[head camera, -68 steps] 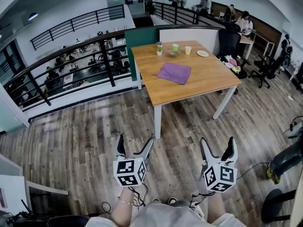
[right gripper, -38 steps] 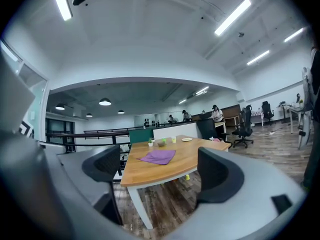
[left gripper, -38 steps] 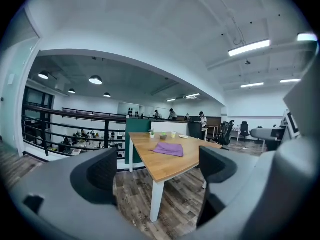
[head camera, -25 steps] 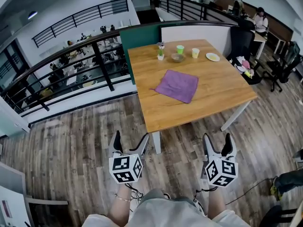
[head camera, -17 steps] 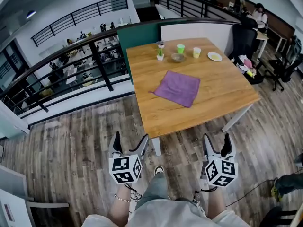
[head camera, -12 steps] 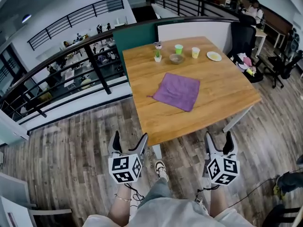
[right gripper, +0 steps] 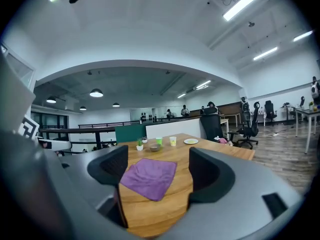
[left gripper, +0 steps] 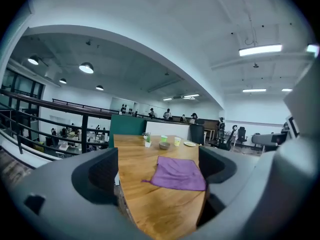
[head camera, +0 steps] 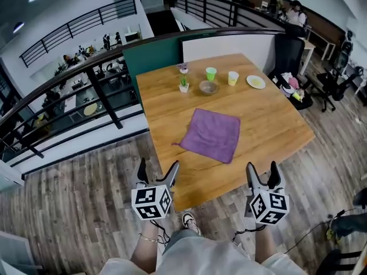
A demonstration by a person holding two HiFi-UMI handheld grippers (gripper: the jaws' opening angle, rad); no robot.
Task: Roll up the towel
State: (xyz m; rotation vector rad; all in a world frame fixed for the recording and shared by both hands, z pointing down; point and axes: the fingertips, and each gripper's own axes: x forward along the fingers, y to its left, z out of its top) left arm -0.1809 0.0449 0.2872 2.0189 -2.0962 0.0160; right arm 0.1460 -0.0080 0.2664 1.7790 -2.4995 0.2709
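The left tool (head camera: 158,168) is open: its 2 jaws stand wide apart with nothing between them, and in the left gripper view the towel shows only far beyond the gap. The right tool (head camera: 262,169) is also open and empty, though its jaws are closing; through its gap the towel again lies well off on the wood. Both tools point roughly level toward the worktop (head camera: 269,125), the left 1 by the near left corner and the right 1 in front of the near edge, each with its marker cube facing the head camera. A bracelet (head camera: 147,240) sits on the left wrist, and a shoe (head camera: 189,222) shows on the plank floor (head camera: 69,211) between the 2 arms. The purple towel (head camera: 209,135) lies flat and unrolled near the middle of the worktop, a little toward the near edge, turned so that 1 corner points at the left edge; neither tool touches it. Along the far edge stand a small potted plant (head camera: 183,83), a green cup (head camera: 211,74), a bowl (head camera: 208,87), a pale cup (head camera: 233,78) and a plate (head camera: 256,82), all well apart from the towel. Behind the far edge stands a teal partition (head camera: 152,53), with a dark railing (head camera: 97,79) running off to the left and a black chair (head camera: 287,53) past the far right corner.
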